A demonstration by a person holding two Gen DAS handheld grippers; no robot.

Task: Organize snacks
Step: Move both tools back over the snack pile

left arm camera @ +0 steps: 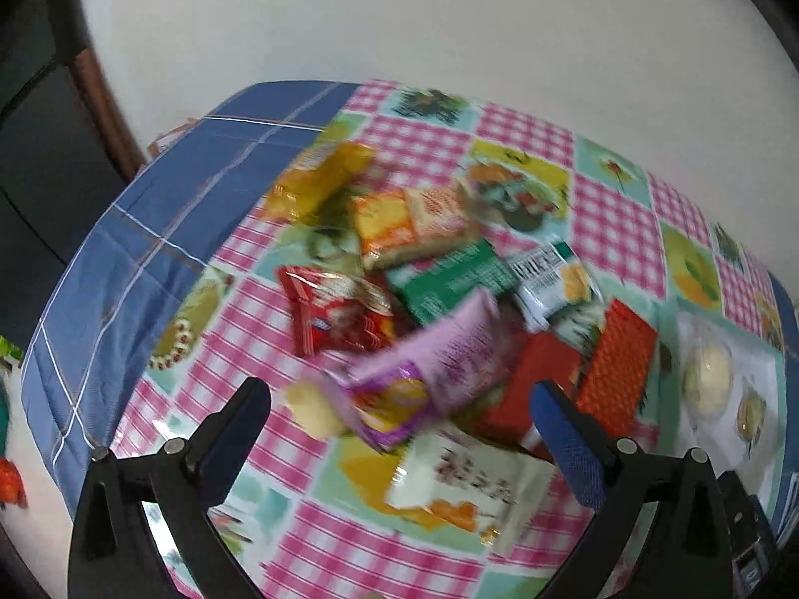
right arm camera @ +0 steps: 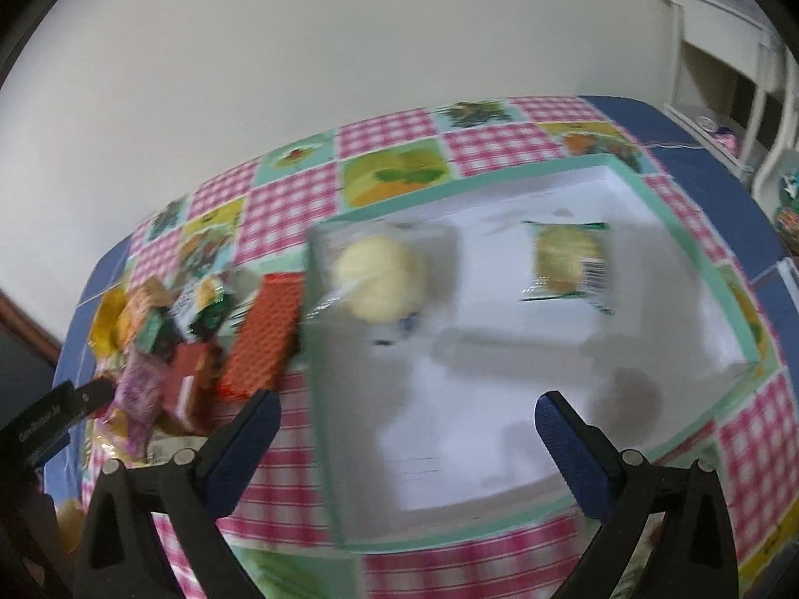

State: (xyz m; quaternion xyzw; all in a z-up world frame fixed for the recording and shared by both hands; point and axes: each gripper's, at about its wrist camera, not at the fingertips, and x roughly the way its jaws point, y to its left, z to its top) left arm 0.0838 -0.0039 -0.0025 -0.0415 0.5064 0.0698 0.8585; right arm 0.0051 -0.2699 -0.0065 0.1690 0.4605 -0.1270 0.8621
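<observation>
A heap of snack packets lies on the patterned tablecloth. In the left wrist view my left gripper (left arm camera: 399,399) is open and empty just above a purple packet (left arm camera: 439,364), with a red packet (left arm camera: 339,314), a green packet (left arm camera: 449,279), an orange waffle-print packet (left arm camera: 619,364) and a white packet (left arm camera: 469,489) around it. In the right wrist view my right gripper (right arm camera: 407,409) is open and empty over a shallow white tray with a mint rim (right arm camera: 689,244). The tray holds a clear-wrapped pale round bun (right arm camera: 382,279) and a green-edged cookie packet (right arm camera: 569,259).
The table stands against a plain white wall. A blue checked cloth (left arm camera: 150,219) covers its left end. The tray also shows at the right of the left wrist view (left arm camera: 764,399). White shelving (right arm camera: 724,65) stands to the far right. The left gripper's arm (right arm camera: 55,409) shows by the heap.
</observation>
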